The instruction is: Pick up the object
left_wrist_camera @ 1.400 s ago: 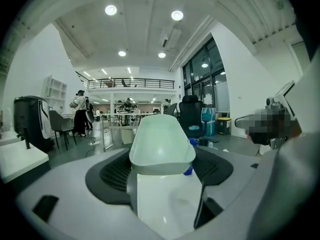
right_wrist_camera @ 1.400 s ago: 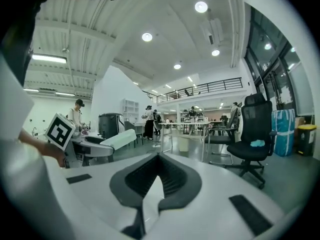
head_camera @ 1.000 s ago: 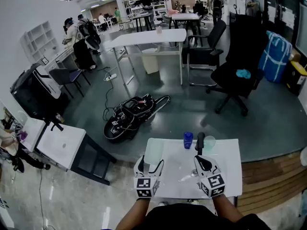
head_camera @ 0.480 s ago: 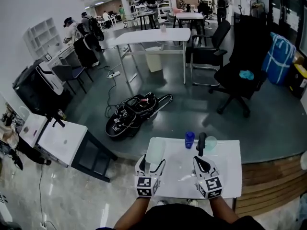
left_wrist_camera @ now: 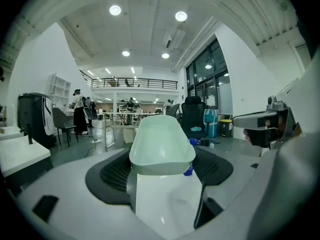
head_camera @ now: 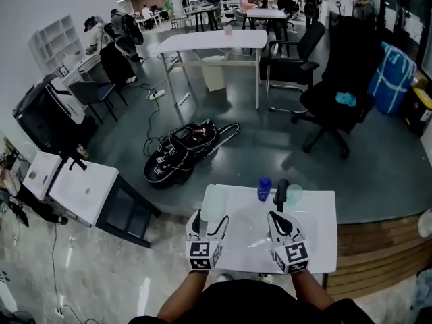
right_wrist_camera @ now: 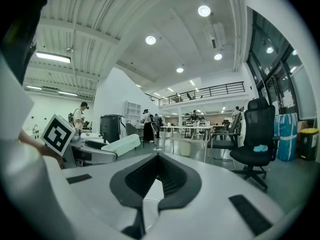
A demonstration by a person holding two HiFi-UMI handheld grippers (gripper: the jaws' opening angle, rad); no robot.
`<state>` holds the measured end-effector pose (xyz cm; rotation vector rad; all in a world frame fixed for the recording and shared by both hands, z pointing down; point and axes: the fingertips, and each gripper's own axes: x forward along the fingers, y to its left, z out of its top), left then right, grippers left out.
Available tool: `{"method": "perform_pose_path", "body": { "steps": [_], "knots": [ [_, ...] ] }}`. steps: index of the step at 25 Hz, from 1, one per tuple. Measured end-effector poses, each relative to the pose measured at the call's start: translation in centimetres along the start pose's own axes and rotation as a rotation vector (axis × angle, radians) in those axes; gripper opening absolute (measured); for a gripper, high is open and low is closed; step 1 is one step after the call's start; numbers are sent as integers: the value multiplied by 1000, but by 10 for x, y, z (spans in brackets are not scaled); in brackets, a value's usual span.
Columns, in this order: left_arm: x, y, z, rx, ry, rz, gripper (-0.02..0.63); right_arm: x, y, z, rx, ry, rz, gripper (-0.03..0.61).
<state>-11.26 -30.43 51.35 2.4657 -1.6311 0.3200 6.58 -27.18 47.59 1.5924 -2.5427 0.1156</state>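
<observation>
A pale green oblong tray (head_camera: 214, 204) hangs over the left part of the small white table (head_camera: 317, 241). My left gripper (head_camera: 208, 225) is shut on it, with a black pad against each long side. In the left gripper view the tray (left_wrist_camera: 161, 139) fills the space between the wide-set pads (left_wrist_camera: 111, 171). My right gripper (head_camera: 281, 223) hovers over the table's right half, jaws shut with nothing between them. In the right gripper view its fingertips (right_wrist_camera: 157, 158) meet, and the tray (right_wrist_camera: 120, 145) shows at the left.
At the table's far edge stand a blue bottle (head_camera: 264, 189), a black upright object (head_camera: 281, 193) and a pale green cup (head_camera: 294, 194). Beyond is the floor with a black bag (head_camera: 182, 155). A white desk (head_camera: 84, 191) stands left, a wooden step (head_camera: 378, 248) right.
The head view has shifted slightly. Both grippers and the tray keep their places over the table.
</observation>
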Motion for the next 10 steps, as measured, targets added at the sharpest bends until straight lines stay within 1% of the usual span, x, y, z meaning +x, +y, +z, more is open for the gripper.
{"method": "perform_pose_path", "body": {
  "steps": [4, 10],
  "knots": [
    [0, -2, 0, -4, 1, -2, 397, -2, 1, 0, 21, 9, -16, 18],
    [-1, -4, -2, -12, 6, -19, 397, -8, -3, 9, 20, -62, -52, 18]
  ]
}}
